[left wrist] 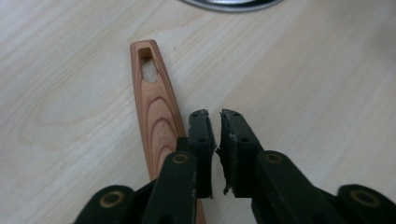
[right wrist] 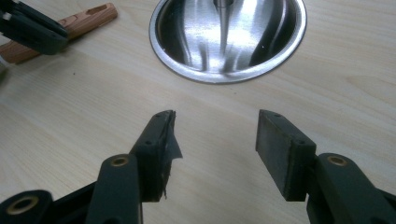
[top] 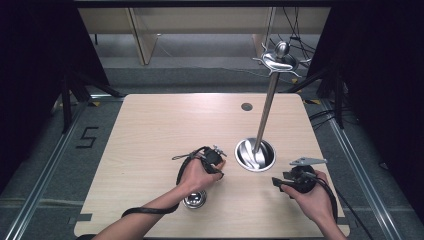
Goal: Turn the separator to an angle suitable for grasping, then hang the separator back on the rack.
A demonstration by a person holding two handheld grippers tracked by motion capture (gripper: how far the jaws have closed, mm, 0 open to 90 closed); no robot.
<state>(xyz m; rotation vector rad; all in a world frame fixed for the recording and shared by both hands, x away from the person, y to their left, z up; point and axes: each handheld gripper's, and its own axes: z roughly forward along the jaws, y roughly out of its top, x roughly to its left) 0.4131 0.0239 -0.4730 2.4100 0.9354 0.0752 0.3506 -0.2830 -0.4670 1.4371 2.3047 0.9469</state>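
A utensil with a wooden handle (left wrist: pixel 154 98) lies flat on the table; its shiny metal bowl (top: pixel 194 199) shows just below the person's left hand. My left gripper (left wrist: pixel 218 116) hovers over the handle's right side with its jaws nearly together and nothing between them. In the high view the left gripper (top: pixel 220 160) sits left of the steel stand's round base (top: pixel 255 155). My right gripper (right wrist: pixel 217 126) stands open and empty in front of that base's rim (right wrist: pixel 201 77), and the wooden handle (right wrist: pixel 70 25) lies off to its left.
A steel pole (top: pixel 265 110) rises from the base to a ring of hooks (top: pixel 280 60) that overhangs the table's far edge. A small round hole (top: pixel 246 106) is in the tabletop at the back. Black curtains flank the table.
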